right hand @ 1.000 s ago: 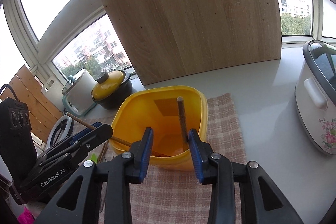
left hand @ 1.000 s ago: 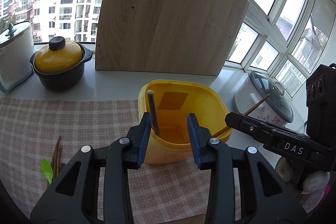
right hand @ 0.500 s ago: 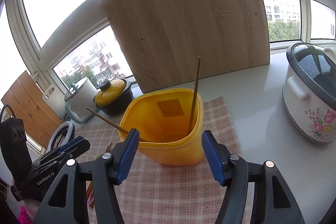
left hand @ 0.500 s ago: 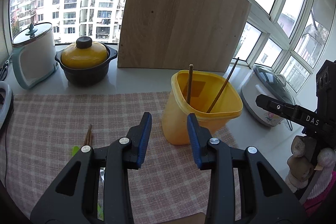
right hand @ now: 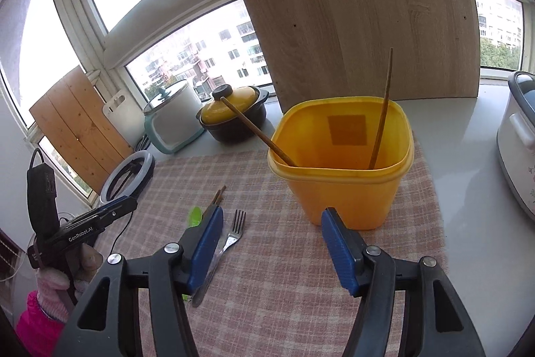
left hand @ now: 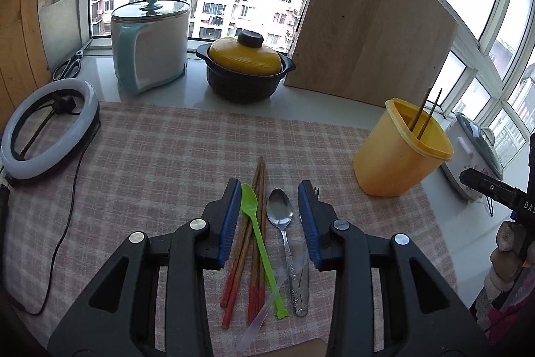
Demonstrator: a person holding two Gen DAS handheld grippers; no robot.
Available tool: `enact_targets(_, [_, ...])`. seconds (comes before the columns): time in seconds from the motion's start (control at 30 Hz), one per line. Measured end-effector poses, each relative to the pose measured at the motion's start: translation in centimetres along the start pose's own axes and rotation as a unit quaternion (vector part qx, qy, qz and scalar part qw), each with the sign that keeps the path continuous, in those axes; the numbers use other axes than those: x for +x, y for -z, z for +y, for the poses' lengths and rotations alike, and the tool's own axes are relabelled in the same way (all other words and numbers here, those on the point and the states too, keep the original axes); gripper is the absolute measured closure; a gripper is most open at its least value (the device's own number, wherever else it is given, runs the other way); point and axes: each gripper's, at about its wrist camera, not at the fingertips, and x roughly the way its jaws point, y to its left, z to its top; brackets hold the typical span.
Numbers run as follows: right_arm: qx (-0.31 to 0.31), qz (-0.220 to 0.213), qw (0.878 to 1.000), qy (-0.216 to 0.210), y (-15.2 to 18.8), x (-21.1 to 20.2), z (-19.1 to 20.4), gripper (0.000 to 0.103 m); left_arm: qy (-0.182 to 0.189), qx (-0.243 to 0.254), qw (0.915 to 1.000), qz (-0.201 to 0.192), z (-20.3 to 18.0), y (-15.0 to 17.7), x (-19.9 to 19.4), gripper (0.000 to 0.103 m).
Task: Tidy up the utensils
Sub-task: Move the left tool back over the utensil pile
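The left hand-held gripper [left hand: 269, 216] hangs over the loose utensils on the checked cloth [left hand: 160, 156] covering the tabletop, its jaws partly open with nothing pinched. Between them lie the green spoon [left hand: 259, 240], several red-tipped chopsticks [left hand: 249, 243] and the metal spoon [left hand: 284, 233]; a fork [right hand: 234, 231] lies just outside its right jaw. All run lengthwise along the line the gripper points, bowls and thin tips away from it, handles and red ends toward it.

The main risk, as I judge it, is crowding: the green spoon lies across the chopsticks, so closing here could catch two or three pieces at once, or skid one sideways over the cloth. A thin chopstick could also slip through a loose pinch.

The right hand-held gripper [right hand: 271, 243] has just been opening; its jaws stand wide and empty, directly before the yellow tub [right hand: 344, 189]. The tub already holds two chopsticks [right hand: 381, 116], leaning apart against opposite sides. Bumping the tub's near wall could tip it, or knock out the low-leaning stick.
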Motion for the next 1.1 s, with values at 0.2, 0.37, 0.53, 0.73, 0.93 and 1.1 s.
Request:
enact_targets(0.2, [-0.005,0.052,0.998,-0.018,1.9,4.2,2.1,0.048,-0.003,-0.014,0.9995,0.028,2.1,2.1,0.7,0.068])
enact_targets(0.37, [-0.011,0.088,0.996,-0.006,3.3,8.0,3.0,0.055,0.012,-0.016,0.9982,0.057,2.5,3.1,1.9,0.068])
enact_targets(0.53, [-0.007,0.109,0.994,0.000,4.0,10.7,3.2,0.062,0.028,-0.020,0.9958,0.084,2.7,3.6,3.8,0.068])
enact_targets(0.73, [-0.028,0.121,0.992,-0.001,3.7,13.3,4.5,0.064,0.046,-0.034,0.9930,0.104,3.0,3.5,6.1,0.068])
enact_targets(0.93, [-0.057,0.131,0.990,0.012,3.5,16.1,5.9,0.067,0.049,-0.042,0.9919,0.110,3.4,3.2,7.9,0.068])
enact_targets(1.1, [-0.073,0.140,0.987,0.027,3.3,18.1,6.2,0.068,0.053,-0.045,0.9909,0.116,3.9,3.1,8.7,0.068])
